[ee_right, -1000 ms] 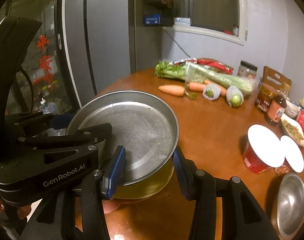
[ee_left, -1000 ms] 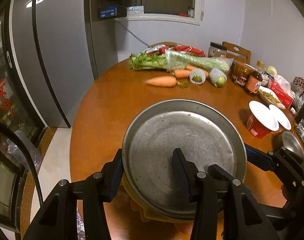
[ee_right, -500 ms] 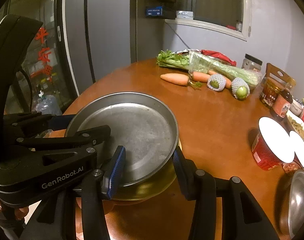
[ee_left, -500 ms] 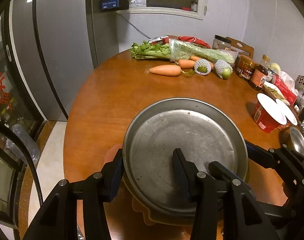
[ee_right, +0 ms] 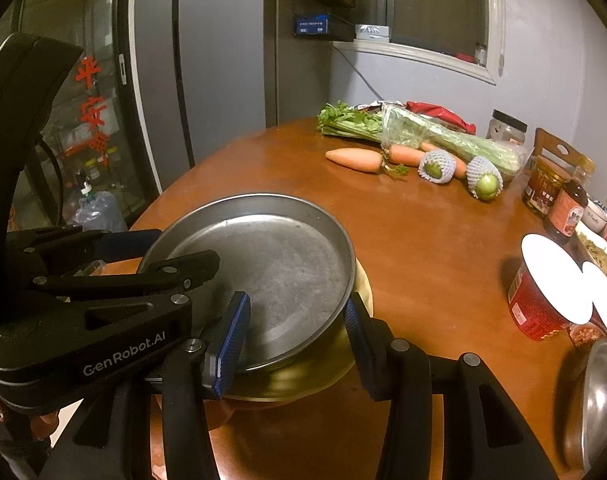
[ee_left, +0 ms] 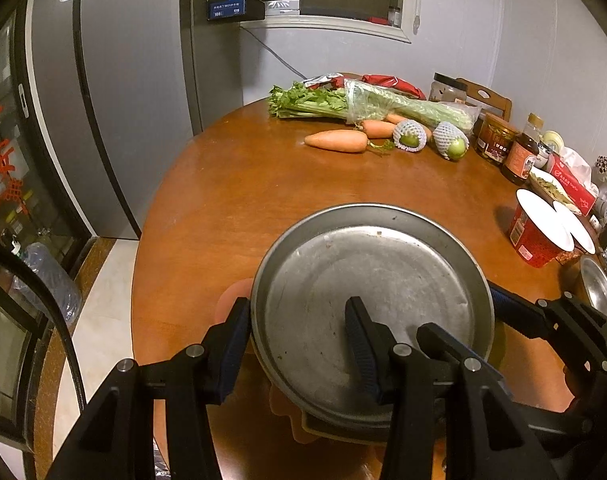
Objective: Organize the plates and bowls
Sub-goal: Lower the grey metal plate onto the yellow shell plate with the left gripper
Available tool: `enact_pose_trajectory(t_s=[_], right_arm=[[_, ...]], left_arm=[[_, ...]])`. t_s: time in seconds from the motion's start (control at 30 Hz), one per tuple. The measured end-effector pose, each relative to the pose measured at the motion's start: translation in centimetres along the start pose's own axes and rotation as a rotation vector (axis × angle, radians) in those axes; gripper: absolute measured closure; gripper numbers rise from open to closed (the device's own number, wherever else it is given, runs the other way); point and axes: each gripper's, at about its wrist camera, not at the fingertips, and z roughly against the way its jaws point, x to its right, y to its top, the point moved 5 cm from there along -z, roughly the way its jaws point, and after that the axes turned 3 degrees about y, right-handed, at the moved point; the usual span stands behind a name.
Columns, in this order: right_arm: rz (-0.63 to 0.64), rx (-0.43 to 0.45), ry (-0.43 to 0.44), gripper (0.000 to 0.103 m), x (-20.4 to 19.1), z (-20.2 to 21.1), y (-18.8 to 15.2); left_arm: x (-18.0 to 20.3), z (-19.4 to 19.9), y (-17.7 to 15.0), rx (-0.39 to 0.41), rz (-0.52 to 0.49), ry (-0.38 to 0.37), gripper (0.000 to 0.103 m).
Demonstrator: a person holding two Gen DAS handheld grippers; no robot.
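Metal plate (ee_left: pixel 387 280) sits atop a yellow bowl (ee_right: pixel 323 376) at the table's (ee_left: pixel 231 200) near edge — left gripper (ee_left: pixel 299 344) clamps its near-left rim, right gripper (ee_right: pixel 295 340) its right rim — both jaws partly closed on it

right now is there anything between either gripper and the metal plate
No. Both grip its rim: the left gripper and the right gripper each have one finger inside the metal plate and one outside.
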Motion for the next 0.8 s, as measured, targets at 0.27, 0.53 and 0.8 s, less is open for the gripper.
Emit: enact_pose_trajectory(t_s=[0.27,0.53,0.8], right_arm=[[-0.008,0.000,0.007,0.050,0.1,0.1,0.0],[-0.018,0.007,0.015,0.044,0.0,0.2,0.2],[-0.071,0.026,0.021,0.041,0.6,1.3,0.3]], left_arm=[[-0.7,1.1,-0.2,0.014,0.049,-0.022,0.054],[-2.9,2.1,-0.7,0.013,0.130,-0.017,0.050],[-3.7,2.5,-1.2,0.009,0.136,-0.003,0.047]])
